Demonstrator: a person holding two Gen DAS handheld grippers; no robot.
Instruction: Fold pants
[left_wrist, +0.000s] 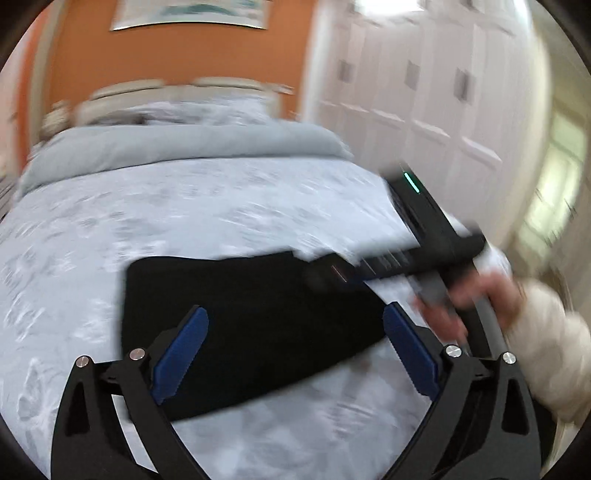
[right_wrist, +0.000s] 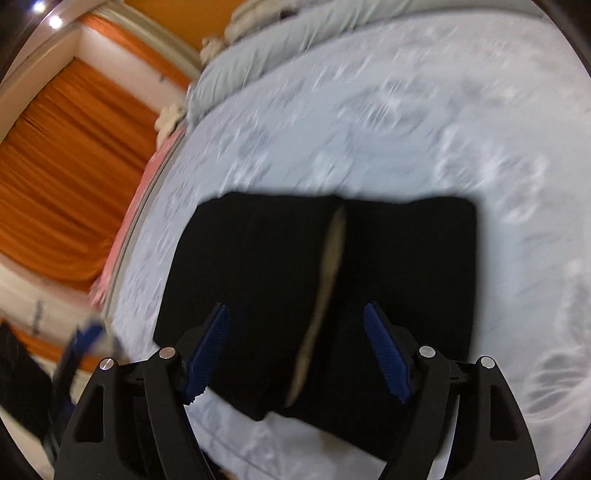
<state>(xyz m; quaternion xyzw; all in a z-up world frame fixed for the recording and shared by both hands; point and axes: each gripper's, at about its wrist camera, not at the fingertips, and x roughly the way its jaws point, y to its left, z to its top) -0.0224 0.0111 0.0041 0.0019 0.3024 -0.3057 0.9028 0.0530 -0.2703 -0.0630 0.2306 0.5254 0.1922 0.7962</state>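
— Left wrist view first: what was the left gripper (left_wrist: 295, 343) doing?

— Its blue pads (left_wrist: 184, 343) stood wide apart with nothing between them, above the black pants (left_wrist: 236, 317).

— Where were the pants?

— Lying in a flat, folded bundle on the pale patterned bedspread (left_wrist: 184, 210), toward the near end of the bed, well short of the grey folded-back duvet (left_wrist: 184, 144).

— And the other claw?

— In the right wrist view the right gripper (right_wrist: 297, 343) was spread too, empty, hovering over the pants (right_wrist: 258, 258). A pale strip (right_wrist: 325, 280) ran lengthwise between the two dark halves.

— Could you see who held it?

— A hand (left_wrist: 476, 299) in a cream sleeve (left_wrist: 554, 343) gripped the right tool's handle, blurred, over the bed's right edge. Orange curtains (right_wrist: 66, 184) hung beyond the bed's left side.
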